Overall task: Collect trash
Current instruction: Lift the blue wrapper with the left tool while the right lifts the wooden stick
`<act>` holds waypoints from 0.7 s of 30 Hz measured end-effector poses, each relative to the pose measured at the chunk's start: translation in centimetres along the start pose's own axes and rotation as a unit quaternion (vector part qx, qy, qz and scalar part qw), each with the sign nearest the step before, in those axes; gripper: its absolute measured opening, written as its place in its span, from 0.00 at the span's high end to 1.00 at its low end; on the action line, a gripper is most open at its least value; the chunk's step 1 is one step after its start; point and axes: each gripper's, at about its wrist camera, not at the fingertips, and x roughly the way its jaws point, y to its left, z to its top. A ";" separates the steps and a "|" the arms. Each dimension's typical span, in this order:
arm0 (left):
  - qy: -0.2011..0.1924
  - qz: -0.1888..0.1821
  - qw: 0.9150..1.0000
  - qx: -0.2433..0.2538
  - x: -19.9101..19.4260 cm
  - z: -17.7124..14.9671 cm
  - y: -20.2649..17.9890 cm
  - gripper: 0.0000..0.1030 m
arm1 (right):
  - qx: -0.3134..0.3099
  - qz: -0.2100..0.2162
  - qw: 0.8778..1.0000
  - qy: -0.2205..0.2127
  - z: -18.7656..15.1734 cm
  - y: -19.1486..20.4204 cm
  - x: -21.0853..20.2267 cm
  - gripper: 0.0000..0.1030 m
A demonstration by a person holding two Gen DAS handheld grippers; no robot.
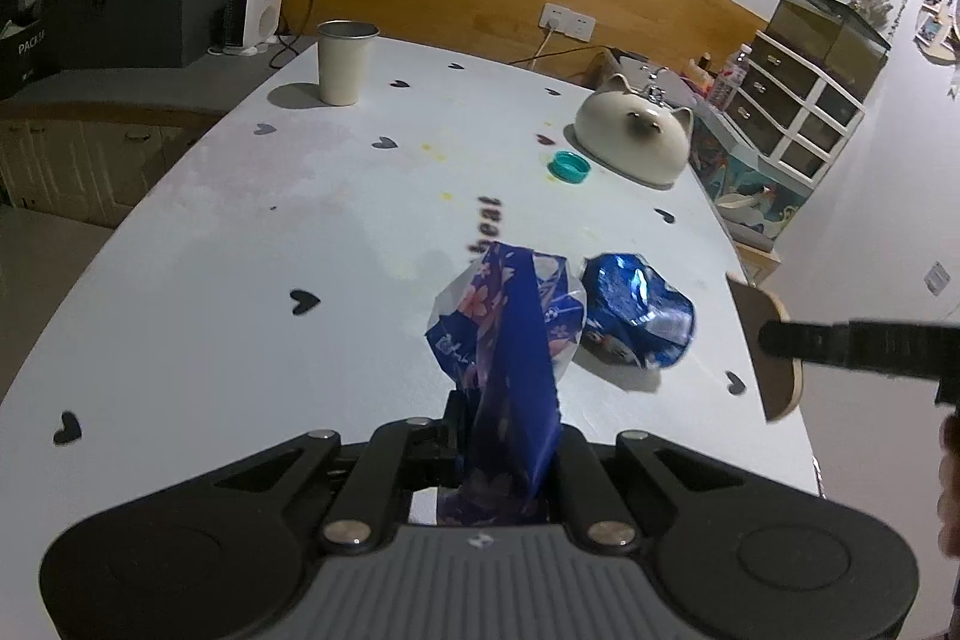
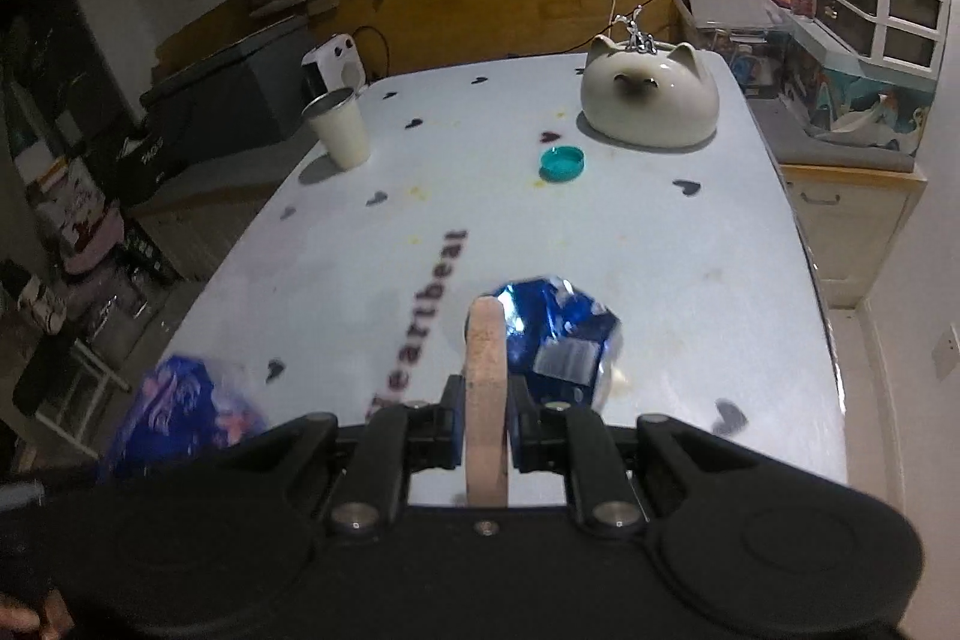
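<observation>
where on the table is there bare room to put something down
Widest bare stretch: the table's left half, between the cup and the near edge. Another gap runs between the teal cap and the crumpled blue wrapper. The near middle is crowded by both grippers and wrappers.

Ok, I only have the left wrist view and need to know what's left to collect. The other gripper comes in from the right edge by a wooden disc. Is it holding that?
Observer: Yes. The right gripper is shut on the wooden disc, which stands on edge between its jaws.
Operator: And the crumpled blue wrapper next to it?
Observer: The crumpled blue wrapper lies on the table just beyond the disc, in no gripper.
Operator: Is my floral wrapper hiding anything?
Observer: The floral wrapper hides only printed lettering, which reads Heartbeat in full.
</observation>
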 end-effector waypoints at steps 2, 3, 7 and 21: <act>0.002 0.000 1.000 0.006 -0.7 -0.7 -0.6 0.93 | -0.004 0.000 1.000 0.001 -1.1 0.1 -1.1 0.86; 0.004 -0.001 1.000 0.009 -1.1 -1.1 -0.9 0.93 | -0.006 0.000 1.000 0.001 -1.7 0.2 -1.7 0.86; 0.007 -0.002 1.000 0.011 -2.2 -2.4 -1.8 0.93 | -0.010 -0.001 1.000 0.000 -3.7 0.4 -3.9 0.86; 0.012 -0.005 1.000 0.009 -4.9 -5.9 -4.3 0.93 | -0.003 -0.019 1.000 -0.003 -8.6 -0.1 -9.2 0.86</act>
